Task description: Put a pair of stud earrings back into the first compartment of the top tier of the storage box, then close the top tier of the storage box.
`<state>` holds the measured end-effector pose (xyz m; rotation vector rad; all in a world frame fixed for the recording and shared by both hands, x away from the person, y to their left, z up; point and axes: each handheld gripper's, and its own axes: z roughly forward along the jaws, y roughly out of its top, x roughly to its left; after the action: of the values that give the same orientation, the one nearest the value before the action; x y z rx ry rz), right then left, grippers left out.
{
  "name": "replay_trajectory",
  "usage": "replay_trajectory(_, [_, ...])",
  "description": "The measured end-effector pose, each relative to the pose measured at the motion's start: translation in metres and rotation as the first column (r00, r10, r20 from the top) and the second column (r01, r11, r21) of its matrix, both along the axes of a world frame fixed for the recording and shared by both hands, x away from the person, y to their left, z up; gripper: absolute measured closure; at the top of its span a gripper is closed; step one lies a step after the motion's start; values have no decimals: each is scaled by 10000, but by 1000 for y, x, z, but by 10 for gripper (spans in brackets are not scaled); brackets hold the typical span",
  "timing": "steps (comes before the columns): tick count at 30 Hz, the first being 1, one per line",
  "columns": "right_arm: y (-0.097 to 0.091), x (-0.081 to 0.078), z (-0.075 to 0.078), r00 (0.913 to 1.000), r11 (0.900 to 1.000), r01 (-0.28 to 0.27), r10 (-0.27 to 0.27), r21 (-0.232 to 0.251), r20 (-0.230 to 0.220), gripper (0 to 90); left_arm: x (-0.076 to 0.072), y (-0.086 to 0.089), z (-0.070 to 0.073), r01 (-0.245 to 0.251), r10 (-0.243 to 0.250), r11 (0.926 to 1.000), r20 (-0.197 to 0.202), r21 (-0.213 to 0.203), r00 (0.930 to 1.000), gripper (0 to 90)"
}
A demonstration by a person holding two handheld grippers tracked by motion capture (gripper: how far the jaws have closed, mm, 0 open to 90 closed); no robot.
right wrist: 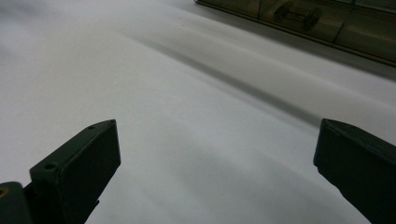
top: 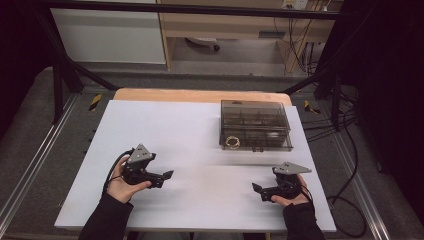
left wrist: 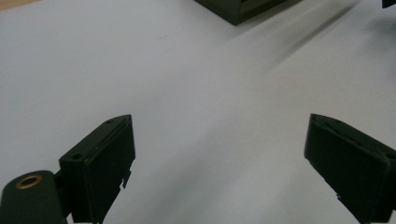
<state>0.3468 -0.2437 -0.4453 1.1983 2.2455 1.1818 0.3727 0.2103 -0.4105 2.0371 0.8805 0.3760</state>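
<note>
A smoky clear plastic compartment box (top: 255, 124) with its lid down lies at the back right of the white table (top: 190, 130). A small coiled ring (top: 232, 142) shows through its front left cell. My left gripper (top: 166, 176) rests low at the front left, jaws pointing right, open and empty (left wrist: 219, 163). At the front right my right gripper (top: 259, 191) points left, open too, nothing between its jaws (right wrist: 217, 172). The box's corner (left wrist: 238, 9) sits far ahead in the left gripper view; its front wall (right wrist: 308, 21) runs across the top of the right gripper view.
A wooden strip (top: 200, 95) edges the table's far side. Black frame bars (top: 65, 70) and loose cables (top: 345, 145) flank the table. A wooden desk (top: 225, 25) stands behind.
</note>
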Motion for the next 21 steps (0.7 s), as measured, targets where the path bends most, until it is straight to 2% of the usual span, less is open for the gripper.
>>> replay_trajectory(6, [-1,0,1,9999,9999,122,-122,21,65,13,-3,12,-9,-137,139,9998,-112,176,9998,86])
replay_trajectory(12, [-3,0,2,9996,9997,226,-226,-19,162,27,-9,23,-14,-290,291,9994,-45,210,9996,86])
replay_trajectory(21, [-5,-1,6,9981,9994,350,-349,-19,501,98,-14,37,-20,-428,427,9988,52,255,9991,85])
